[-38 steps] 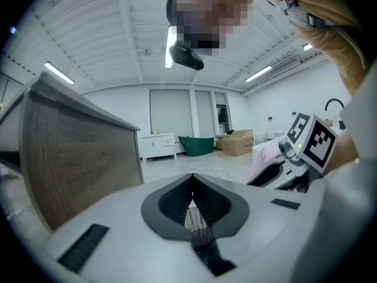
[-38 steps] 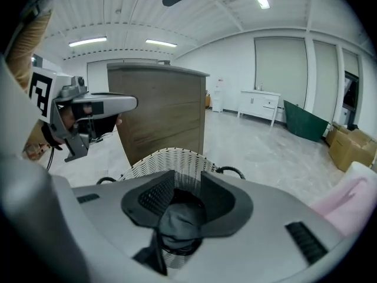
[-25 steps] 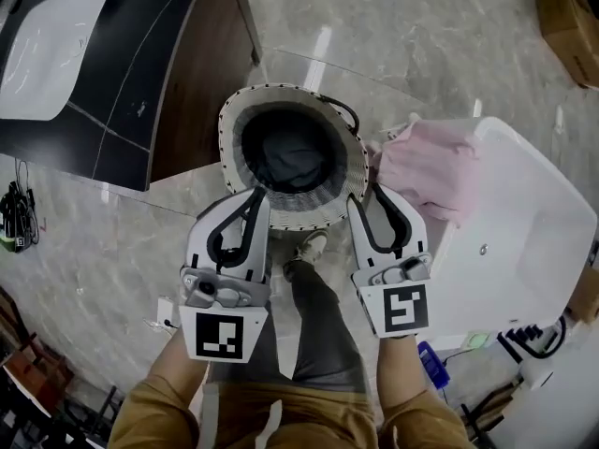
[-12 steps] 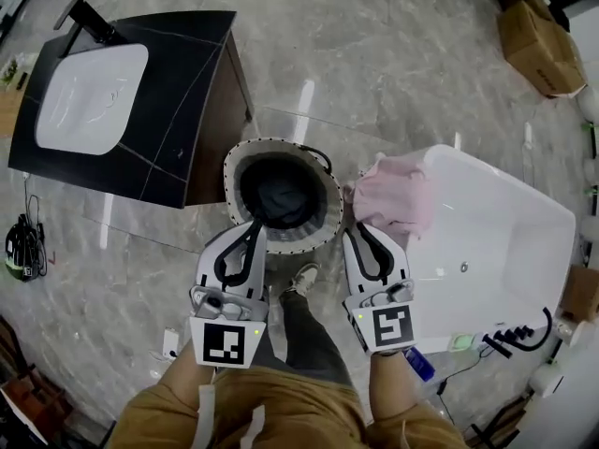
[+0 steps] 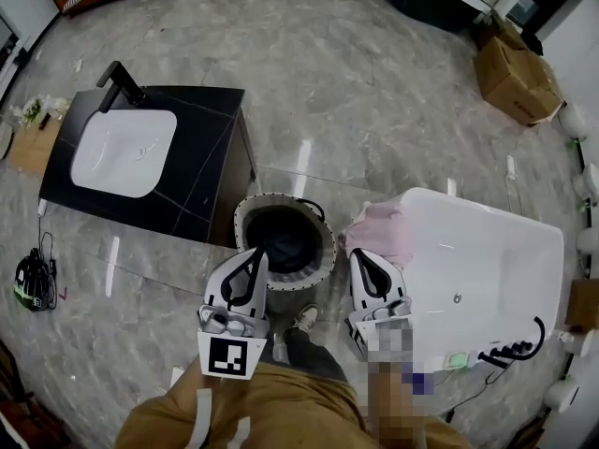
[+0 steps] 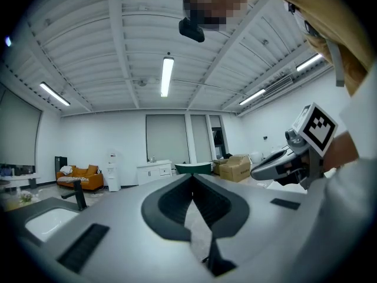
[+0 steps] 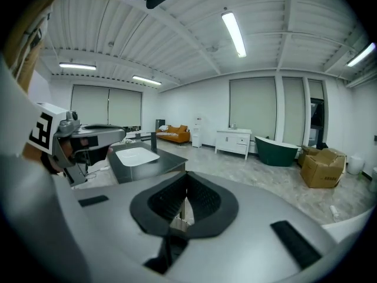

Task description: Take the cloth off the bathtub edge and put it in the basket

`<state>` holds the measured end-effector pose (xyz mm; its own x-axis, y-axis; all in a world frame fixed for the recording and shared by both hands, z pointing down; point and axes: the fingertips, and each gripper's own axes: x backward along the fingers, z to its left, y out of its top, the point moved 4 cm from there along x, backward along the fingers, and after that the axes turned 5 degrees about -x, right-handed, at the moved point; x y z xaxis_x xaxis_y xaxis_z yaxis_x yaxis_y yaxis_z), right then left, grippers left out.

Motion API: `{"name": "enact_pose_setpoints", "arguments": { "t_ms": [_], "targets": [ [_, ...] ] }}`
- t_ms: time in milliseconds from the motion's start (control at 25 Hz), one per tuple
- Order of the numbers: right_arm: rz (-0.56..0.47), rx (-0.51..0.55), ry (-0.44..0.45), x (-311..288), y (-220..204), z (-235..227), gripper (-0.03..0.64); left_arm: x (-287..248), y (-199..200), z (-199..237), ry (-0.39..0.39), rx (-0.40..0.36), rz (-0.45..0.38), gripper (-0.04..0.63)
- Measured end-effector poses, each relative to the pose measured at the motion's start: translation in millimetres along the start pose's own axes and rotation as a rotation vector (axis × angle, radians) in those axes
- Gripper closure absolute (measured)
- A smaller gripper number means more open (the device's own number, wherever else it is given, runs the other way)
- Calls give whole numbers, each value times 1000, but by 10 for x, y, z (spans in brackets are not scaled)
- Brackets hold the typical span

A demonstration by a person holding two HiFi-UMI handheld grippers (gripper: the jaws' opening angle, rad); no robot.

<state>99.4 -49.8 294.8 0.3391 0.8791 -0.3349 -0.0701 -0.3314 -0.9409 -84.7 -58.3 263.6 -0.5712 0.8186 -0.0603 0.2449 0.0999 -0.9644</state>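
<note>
Clearly the pink cloth point(image 5: 379, 233) is draped over the near-left corner of the white bathtub point(image 5: 487, 260), just ahead of the right gripper point(image 5: 359, 254) and apart from it. That gripper's jaws are closing right down until their tips meet, with nothing between them. The left gripper point(image 5: 256, 253) has its jaws pressed together too, also empty, at the near rim of the round basket point(image 5: 245, 215), which stands between the cloth and a dark vanity point(image 5: 201, 171).

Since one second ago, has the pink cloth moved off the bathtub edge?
No. The pink cloth still hangs over the bathtub corner nearest the basket.
</note>
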Motion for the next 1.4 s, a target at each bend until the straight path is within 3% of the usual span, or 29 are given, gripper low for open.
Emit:
{"name": "enact_pose_setpoints", "arguments": {
  "t_ms": [480, 840, 1080, 1400],
  "targets": [
    [-177, 25, -25, 417, 935, -11, 611, 176, 654, 149, 18, -71, -84, 592],
    [-365, 127, 2, 800, 1623, 103, 611, 268, 962, 212, 60, -10, -122, 592],
    [-465, 186, 56, 919, 1889, 246, 611, 321, 1084, 278, 81, 9, -131, 592],
    [-486, 222, 141, 822, 2020, 474, 611, 397, 1098, 368, 104, 1, -127, 592]
  ]
}}
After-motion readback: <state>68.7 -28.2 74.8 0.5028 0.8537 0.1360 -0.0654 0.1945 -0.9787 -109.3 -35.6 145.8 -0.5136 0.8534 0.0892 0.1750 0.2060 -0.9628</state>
